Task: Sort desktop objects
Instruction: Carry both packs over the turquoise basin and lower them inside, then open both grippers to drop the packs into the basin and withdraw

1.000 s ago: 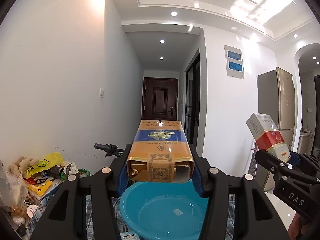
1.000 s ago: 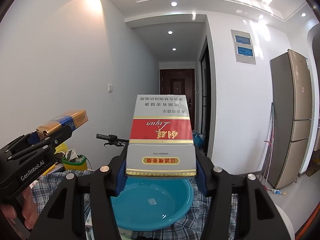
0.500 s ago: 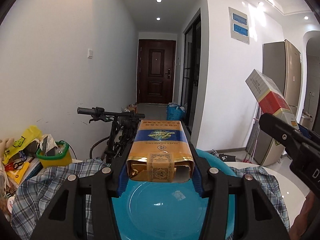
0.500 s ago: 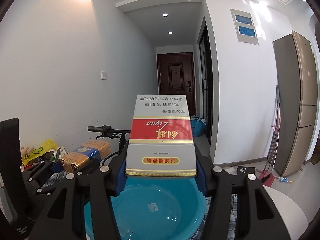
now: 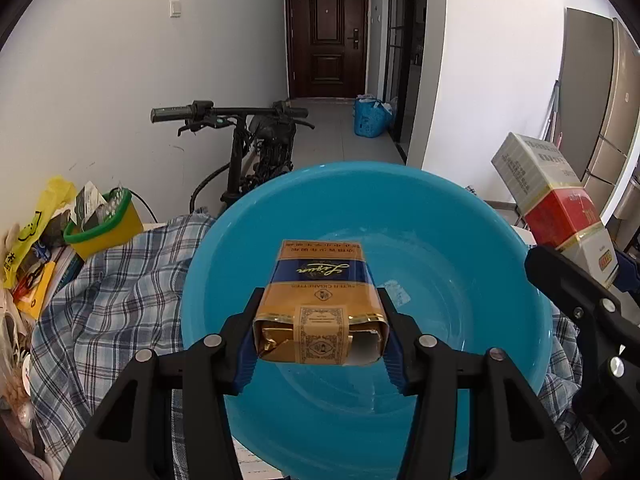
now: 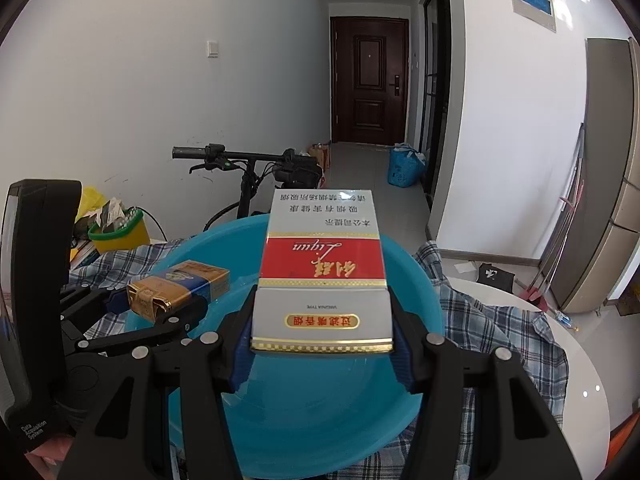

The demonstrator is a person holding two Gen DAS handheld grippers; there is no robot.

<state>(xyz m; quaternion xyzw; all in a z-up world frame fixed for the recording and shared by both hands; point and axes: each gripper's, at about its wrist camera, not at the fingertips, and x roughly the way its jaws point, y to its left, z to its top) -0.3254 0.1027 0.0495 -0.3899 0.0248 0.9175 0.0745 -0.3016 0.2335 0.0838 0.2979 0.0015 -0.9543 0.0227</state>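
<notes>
We hold both packs over the round blue plastic basin [image 5: 460, 216]: left hand-held gripper [image 5: 320, 334] clamps the gold-and-blue cigarette pack [image 5: 320, 292], right hand-held gripper [image 6: 322, 336] the red-and-white cigarette carton [image 6: 322, 276]. Next, lower and release.

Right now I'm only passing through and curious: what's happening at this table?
A person is sorting with two handheld grippers. The left gripper is shut on a gold and blue cigarette pack, the right gripper on a red and white cigarette pack. Both packs hang above a blue basin that sits on a plaid cloth; neither is released.
</notes>
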